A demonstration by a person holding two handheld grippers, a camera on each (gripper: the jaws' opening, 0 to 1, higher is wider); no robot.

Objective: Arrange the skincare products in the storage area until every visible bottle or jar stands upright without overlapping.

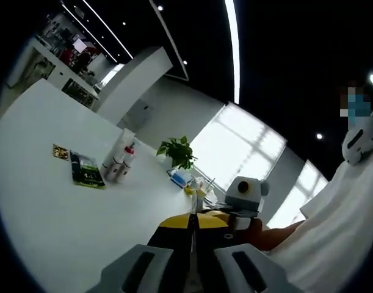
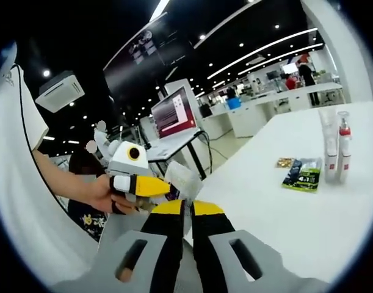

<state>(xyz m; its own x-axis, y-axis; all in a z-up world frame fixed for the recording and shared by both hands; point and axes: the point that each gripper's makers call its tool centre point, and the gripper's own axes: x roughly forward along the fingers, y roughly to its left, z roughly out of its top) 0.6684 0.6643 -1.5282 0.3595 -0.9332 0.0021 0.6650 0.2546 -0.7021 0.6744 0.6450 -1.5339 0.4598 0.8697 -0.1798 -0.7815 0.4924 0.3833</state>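
Bottles [image 1: 119,160] stand upright far ahead of both clenched, empty grippers [image 1: 193,221] [image 2: 187,209]; beside them lies a green packet [image 1: 86,169], its label unreadable.

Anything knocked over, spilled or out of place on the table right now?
Nothing stands out. The two bottles stand upright side by side on the white table, with a green packet lying flat beside them. No spill is visible.

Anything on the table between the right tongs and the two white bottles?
Nothing visible blocks them. Bare white table runs from the right tongs to the two upright white bottles. The flat dark green packet lies just beside the bottles, toward the tongs' side, not squarely across the path.
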